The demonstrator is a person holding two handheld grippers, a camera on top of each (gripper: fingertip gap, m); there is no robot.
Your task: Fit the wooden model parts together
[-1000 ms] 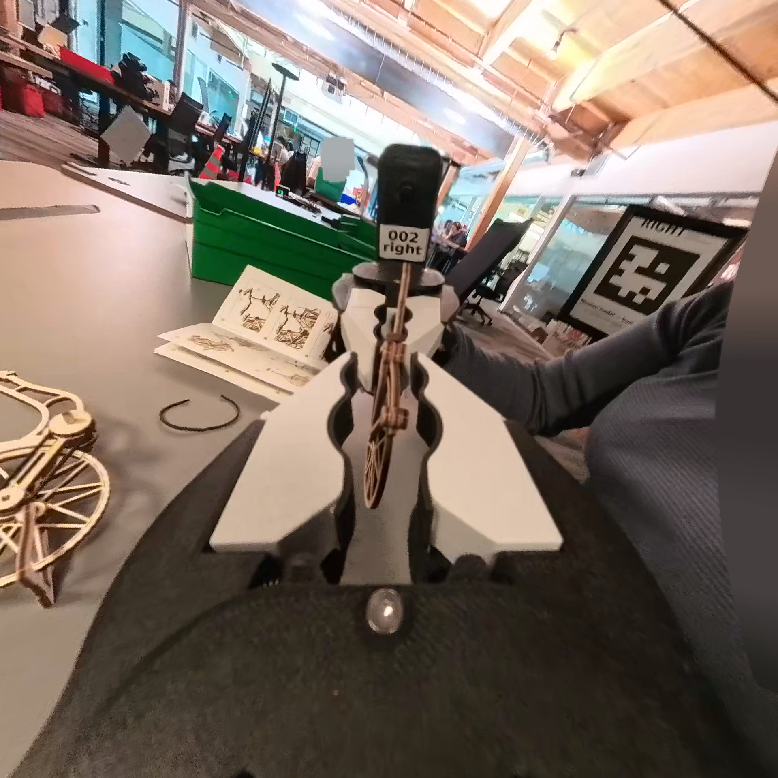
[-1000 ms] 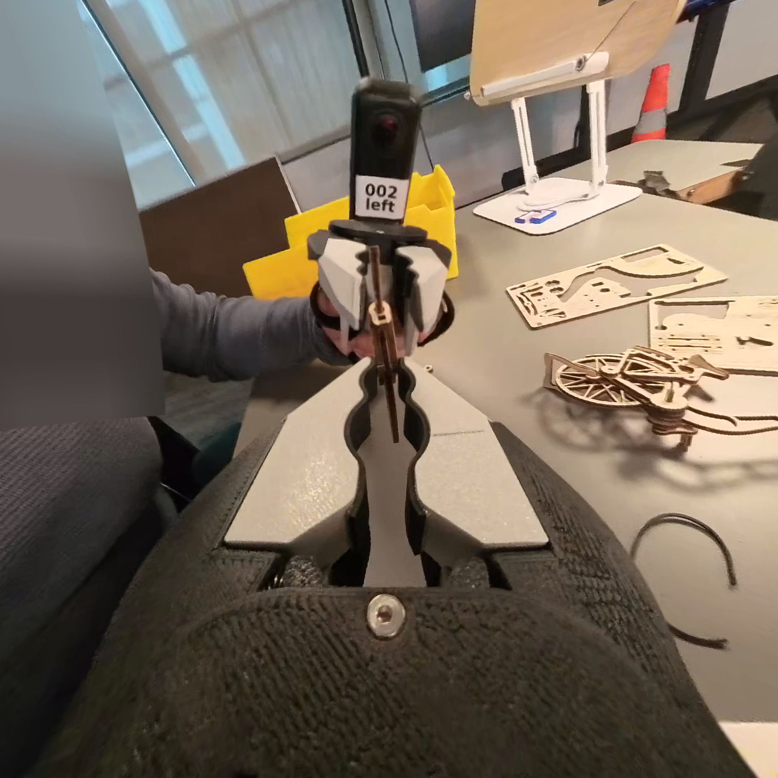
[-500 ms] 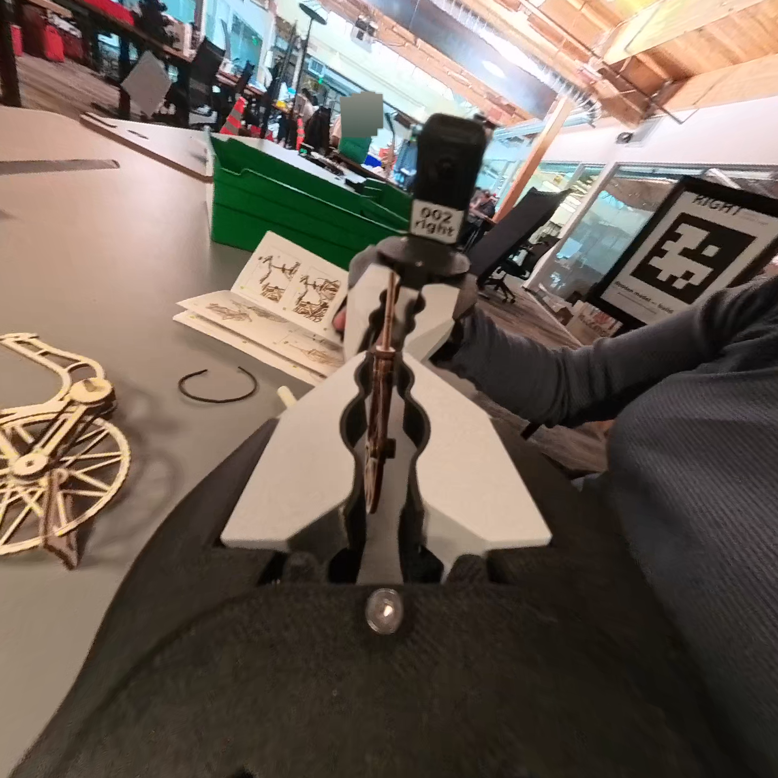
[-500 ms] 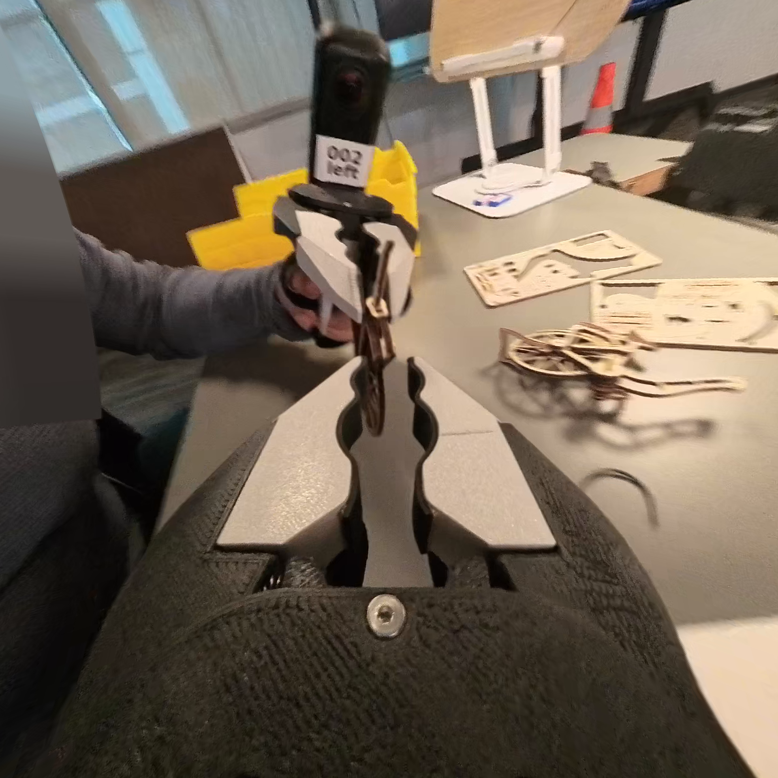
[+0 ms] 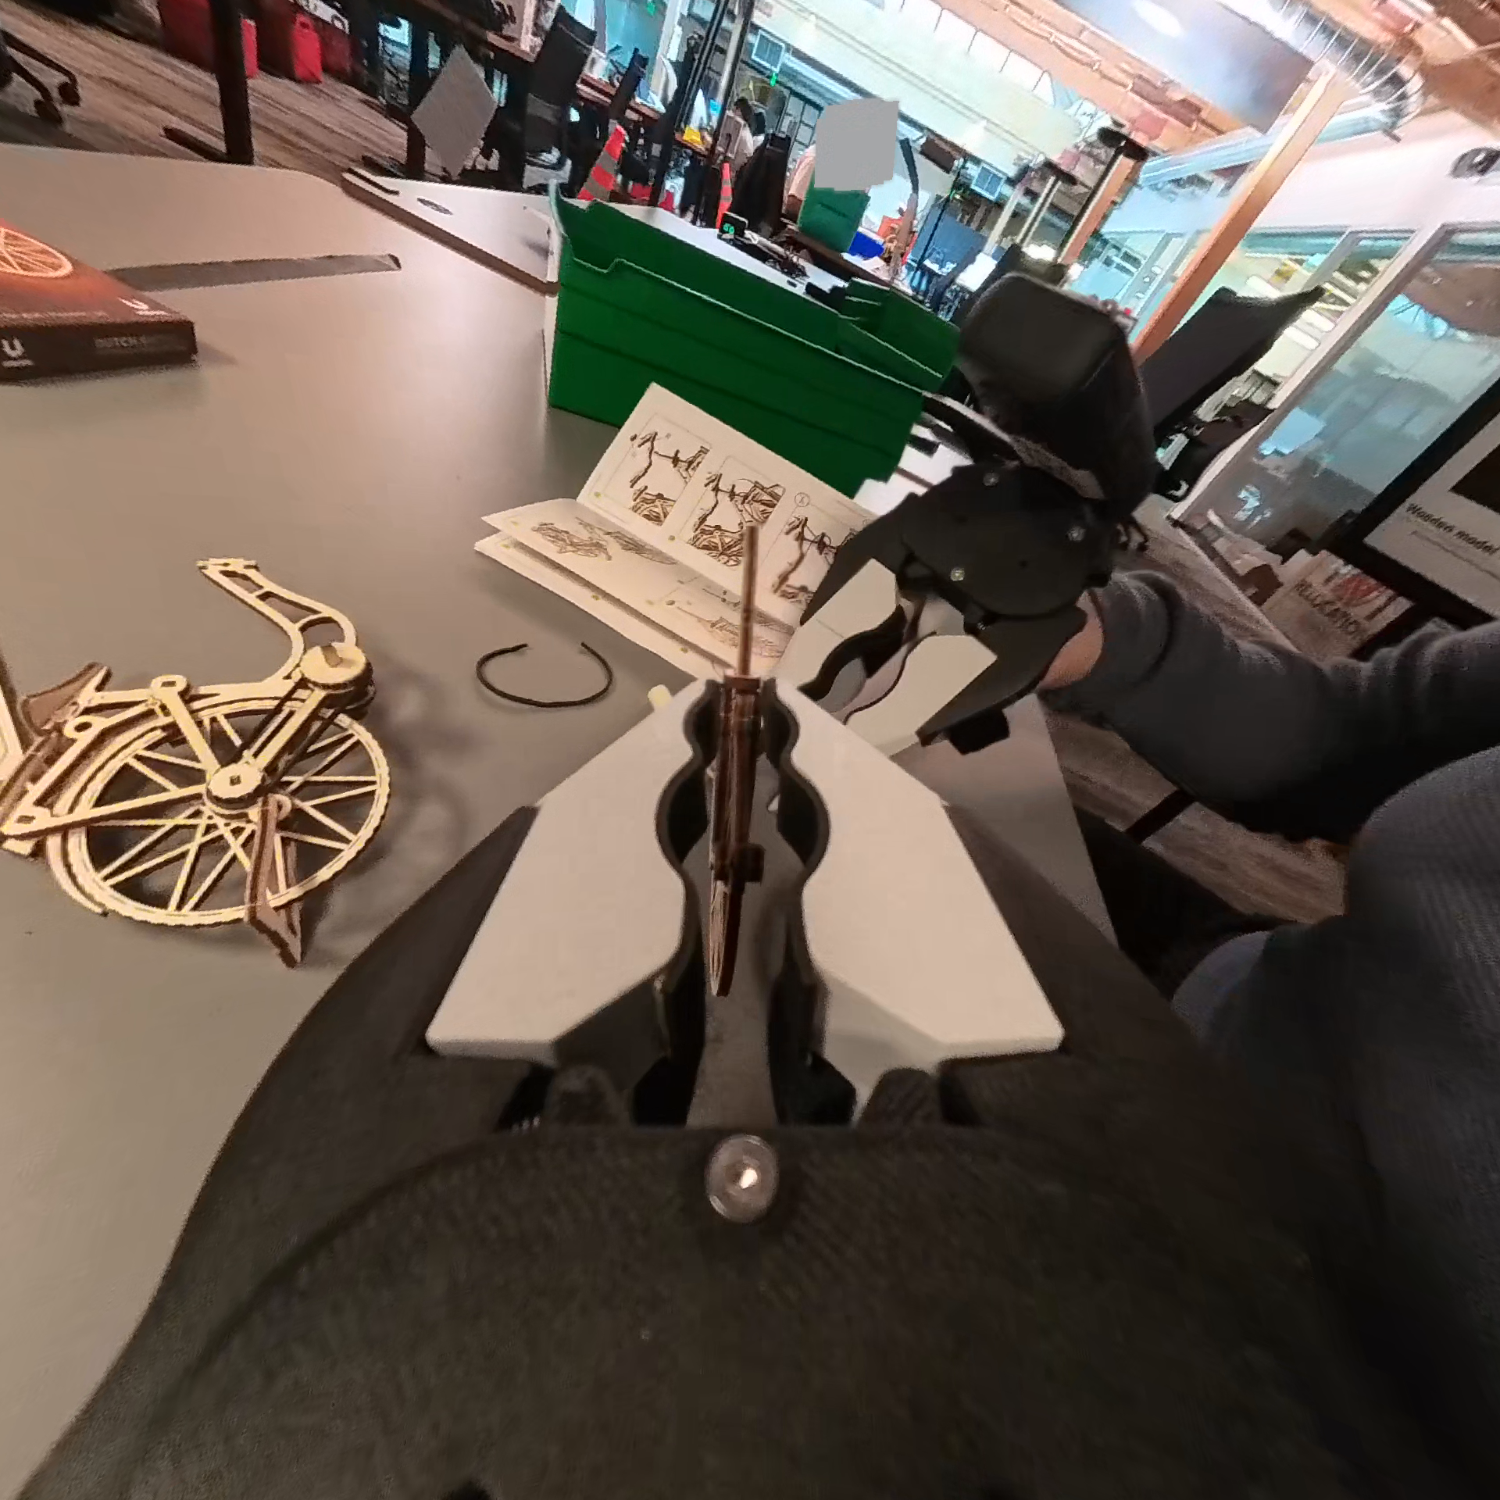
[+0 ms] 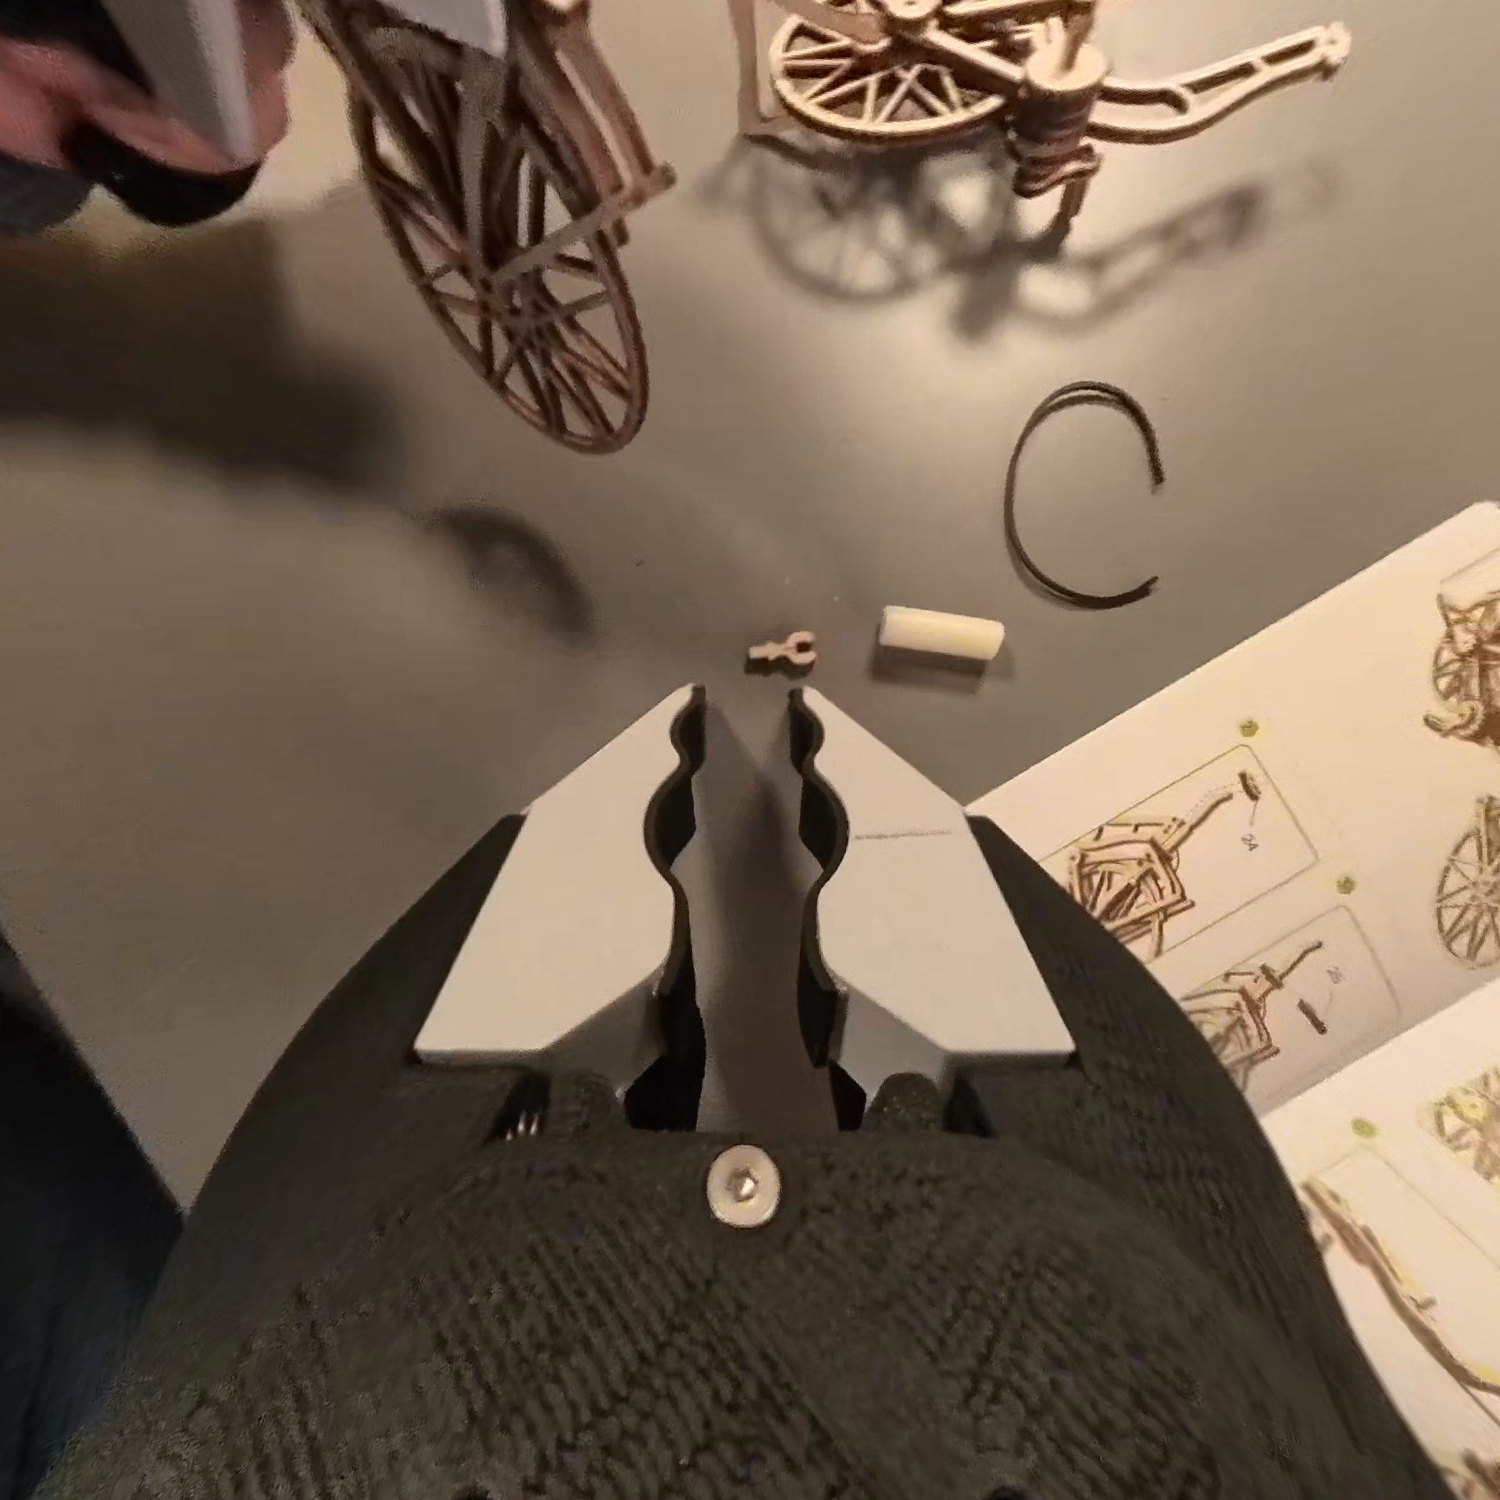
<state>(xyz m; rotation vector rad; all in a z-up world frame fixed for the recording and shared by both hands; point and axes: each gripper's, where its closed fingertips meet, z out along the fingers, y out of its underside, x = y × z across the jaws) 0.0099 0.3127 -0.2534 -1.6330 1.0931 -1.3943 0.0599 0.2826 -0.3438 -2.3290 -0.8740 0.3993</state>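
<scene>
Wooden bicycle model mid-assembly on a grey table. Front-wheel-and-fork subassembly clamped edge-on in the left gripper, fingers drawn in narrow around it, a thin stem poking up past the tips. Rear-wheel-and-frame section lying flat on the table, well apart to the left. Right gripper empty, pointed down at the table, fingers parted by a narrow gap, a tiny wooden clip just beyond the tips and a short cream cylinder just beside that.

Judged from the layout: 2 large subassemblies built but not yet joined, small parts still loose, so roughly midway, with the clip looking like the next pick-up. A slip is likely on a piece that small and flat.

Shown only in the left wrist view: green stacked bins, a dark box at the far left, a metal ruler, the open instruction booklet leaning toward the bins, and the right gripper seen from outside, angled down over the table edge. Shown only in the right wrist view: the clip, the full cylinder, the held wheel's spokes side-on, and a blurred edge of the left gripper at top left. Shared by both: the black curved band and the booklet pages.
</scene>
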